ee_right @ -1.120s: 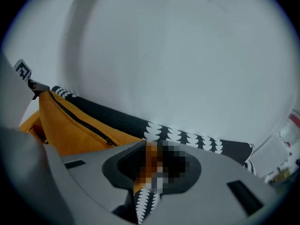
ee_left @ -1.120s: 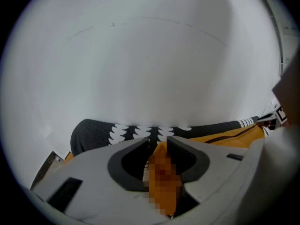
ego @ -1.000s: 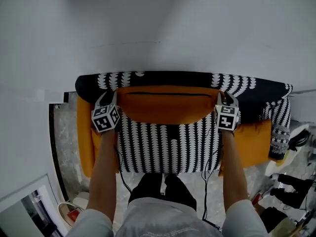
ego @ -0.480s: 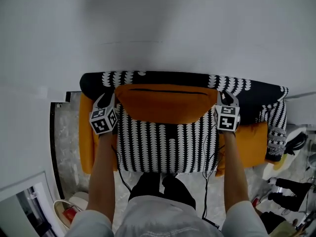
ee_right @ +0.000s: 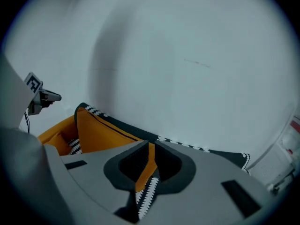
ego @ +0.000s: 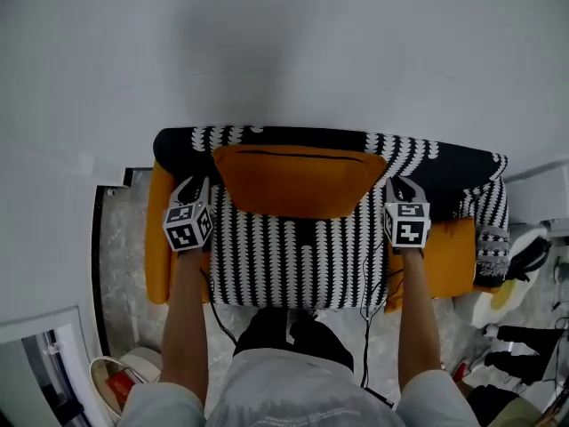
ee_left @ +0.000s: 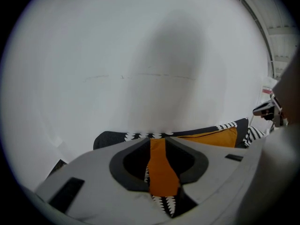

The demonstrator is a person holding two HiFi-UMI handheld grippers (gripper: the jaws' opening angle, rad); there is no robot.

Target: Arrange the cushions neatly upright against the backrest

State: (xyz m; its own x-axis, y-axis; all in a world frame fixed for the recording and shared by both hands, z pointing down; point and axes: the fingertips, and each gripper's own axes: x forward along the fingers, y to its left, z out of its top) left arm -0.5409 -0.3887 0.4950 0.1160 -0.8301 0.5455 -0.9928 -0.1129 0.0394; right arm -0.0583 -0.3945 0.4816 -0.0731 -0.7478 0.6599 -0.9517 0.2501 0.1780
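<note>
An orange cushion [ego: 298, 181] stands leaning against the black-and-white patterned backrest [ego: 444, 154] of the sofa, its zip edge up. My left gripper [ego: 192, 185] sits just off the cushion's left end and my right gripper [ego: 398, 185] just off its right end, both over the patterned seat [ego: 293, 265]. Both sets of jaws are closing. In the left gripper view, the left gripper [ee_left: 161, 172] shows only a narrow gap with orange fabric and patterned cover behind it. The right gripper [ee_right: 145, 172] shows the same, with the cushion [ee_right: 98, 132] to its left. Nothing looks pinched.
Orange sofa sides stand out at the left [ego: 158, 238] and right [ego: 453, 256]. A small patterned cushion [ego: 487, 252] lies at the right end. A white wall [ego: 284, 52] rises close behind the backrest. Floor clutter [ego: 524, 327] sits at the right, a bin [ego: 116, 385] at lower left.
Both grippers have drawn back from the cushion's ends towards me. The cushion stays leaning on the backrest.
</note>
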